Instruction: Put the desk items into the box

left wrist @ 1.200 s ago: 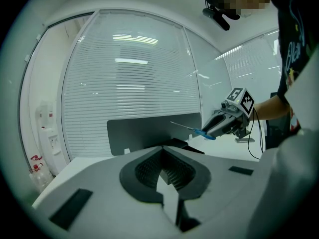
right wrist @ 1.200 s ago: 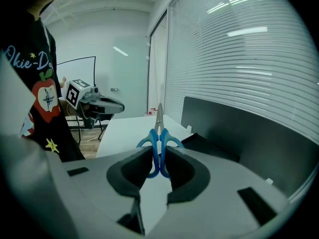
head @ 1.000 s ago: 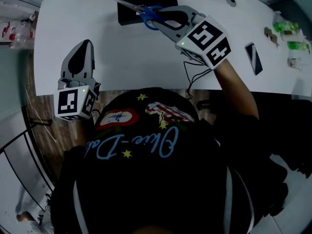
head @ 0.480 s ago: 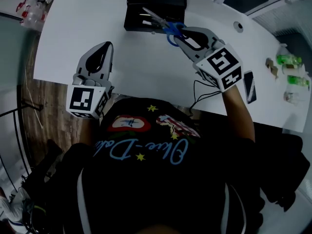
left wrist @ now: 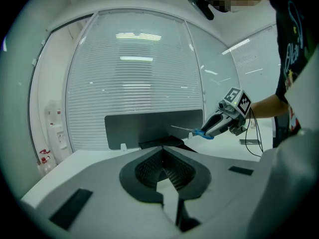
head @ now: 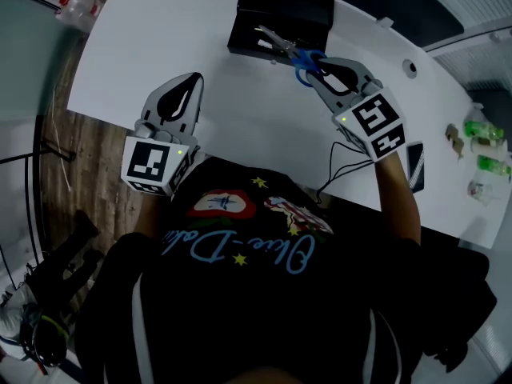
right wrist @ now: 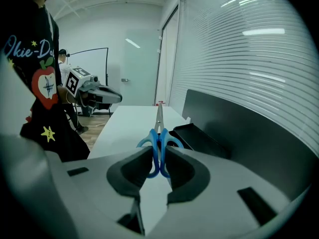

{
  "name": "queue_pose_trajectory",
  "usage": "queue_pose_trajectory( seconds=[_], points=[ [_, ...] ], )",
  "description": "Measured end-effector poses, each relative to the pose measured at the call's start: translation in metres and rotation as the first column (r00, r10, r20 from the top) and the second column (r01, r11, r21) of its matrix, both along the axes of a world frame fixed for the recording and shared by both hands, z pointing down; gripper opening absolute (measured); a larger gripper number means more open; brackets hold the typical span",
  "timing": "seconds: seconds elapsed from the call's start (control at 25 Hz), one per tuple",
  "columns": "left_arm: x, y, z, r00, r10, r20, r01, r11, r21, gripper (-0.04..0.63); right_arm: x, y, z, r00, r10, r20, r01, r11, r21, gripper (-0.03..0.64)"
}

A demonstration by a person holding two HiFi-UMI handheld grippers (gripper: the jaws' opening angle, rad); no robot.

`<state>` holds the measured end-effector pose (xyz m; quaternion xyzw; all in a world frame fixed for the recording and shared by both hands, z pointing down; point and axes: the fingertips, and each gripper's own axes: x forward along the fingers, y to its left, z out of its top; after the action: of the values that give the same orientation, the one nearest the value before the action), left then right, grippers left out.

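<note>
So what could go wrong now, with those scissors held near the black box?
The right gripper pinches the scissors only at their blue handles, so the long blades might swing or slip loose. The tips hover by the box; lowered carelessly, they could snag its rim.

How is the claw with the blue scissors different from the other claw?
The right claw is shut on the scissors by their blue handles; the left claw is shut with nothing in it. The right claw is up at the black box, scissor blades pointing over it; the left claw sits back by the table's near edge, apart from the box. Both are grey and carry a cube with square markers.
</note>
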<state>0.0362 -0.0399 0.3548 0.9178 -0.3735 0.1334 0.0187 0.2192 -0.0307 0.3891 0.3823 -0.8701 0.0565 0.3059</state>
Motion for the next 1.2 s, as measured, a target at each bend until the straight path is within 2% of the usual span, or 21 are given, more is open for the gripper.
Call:
queue_pose_trajectory(
  seconds=[0.2, 0.36, 0.96, 1.2],
  points=[
    [-0.005, -0.011, 0.003, 1.0, -0.009, 0.011, 0.009, 1.0, -0.016, 0.008, 0.0, -0.007, 0.007, 0.999, -0.014, -0.05, 0.013, 1.0, -0.01, 0.091],
    [0.0, -0.02, -0.003, 1.0, 0.014, -0.004, -0.014, 1.0, 0.002, 0.008, 0.001, -0.015, 0.012, 0.998, -0.001, -0.056, 0.0, 1.0, -0.026, 0.091],
    [-0.003, -0.051, 0.005, 0.999, 0.036, -0.021, -0.037, 0.999, -0.031, 0.008, 0.006, -0.035, 0.029, 0.993, 0.032, -0.11, -0.042, 0.995, -0.086, 0.091],
    [-0.004, -0.061, 0.01, 0.999, 0.032, 0.0, -0.032, 0.999, -0.042, 0.008, 0.008, -0.044, 0.033, 0.989, 0.02, -0.15, -0.034, 0.995, -0.09, 0.091]
  ],
)
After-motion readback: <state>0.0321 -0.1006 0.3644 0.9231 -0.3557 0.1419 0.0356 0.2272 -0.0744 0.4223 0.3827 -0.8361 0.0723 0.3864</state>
